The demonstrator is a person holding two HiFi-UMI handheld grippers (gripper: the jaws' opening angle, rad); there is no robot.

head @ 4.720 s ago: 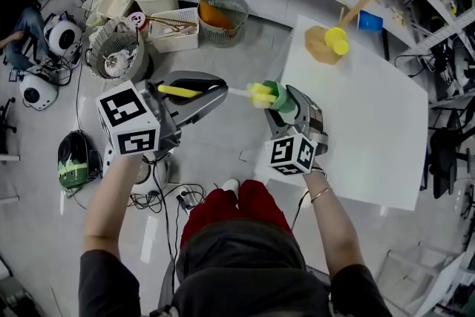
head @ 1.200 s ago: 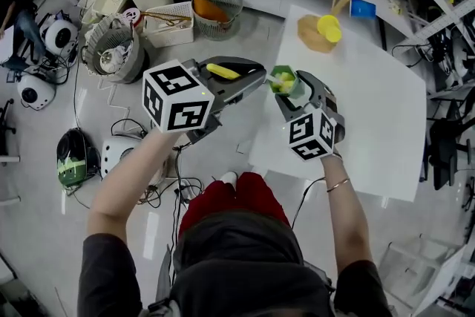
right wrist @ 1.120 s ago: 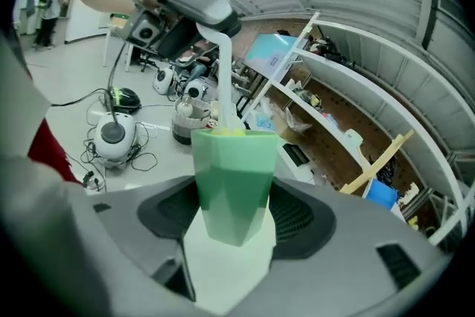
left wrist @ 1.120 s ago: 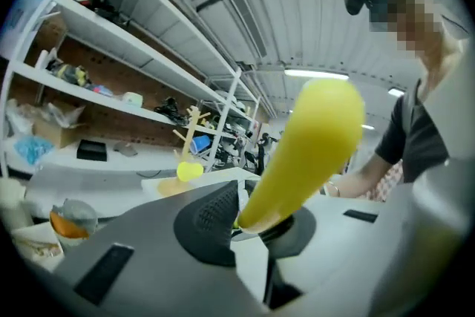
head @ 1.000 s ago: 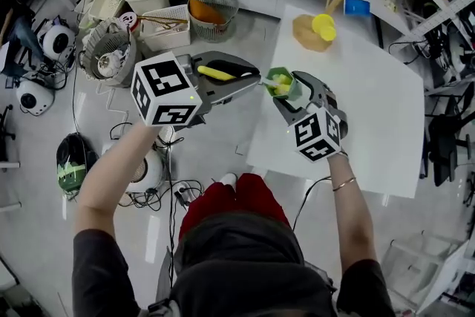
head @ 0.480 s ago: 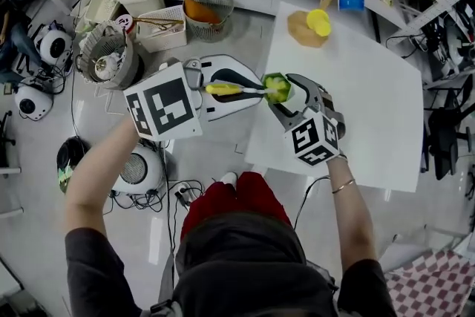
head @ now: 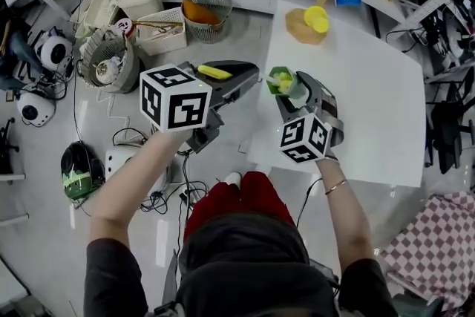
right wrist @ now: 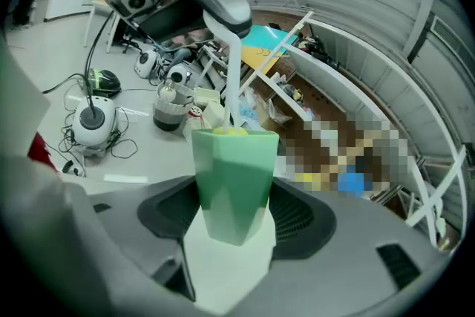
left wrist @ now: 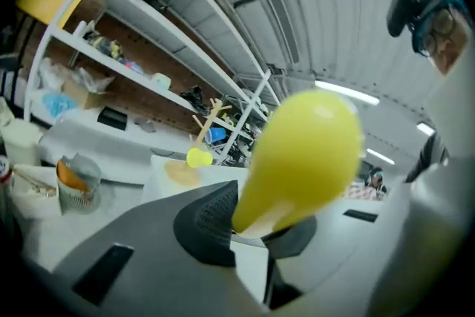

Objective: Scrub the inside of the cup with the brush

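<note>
Left gripper (head: 246, 76) fingers clamp the brush (left wrist: 300, 152) handle; right gripper (head: 288, 90) fingers grip the cup (right wrist: 234, 178), unseen in left gripper view

Dark sleeves (head: 111, 275) (head: 365, 287), red trousers (head: 239, 197), a bracelet (head: 332, 187); grey left gripper (head: 249, 74) and right gripper (head: 295, 90) bear black-and-white cubes (head: 174, 98) (head: 304, 139).

My head view looks steeply down on the white rectangular table (head: 371, 100) and the grey floor (head: 44, 234). Left gripper view sits tight behind the yellow bulb-ended plastic brush handle (left wrist: 300, 152), that table beyond. Right gripper view, tight on the faceted green plastic cup (right wrist: 234, 182), shares the floor clutter.
</note>
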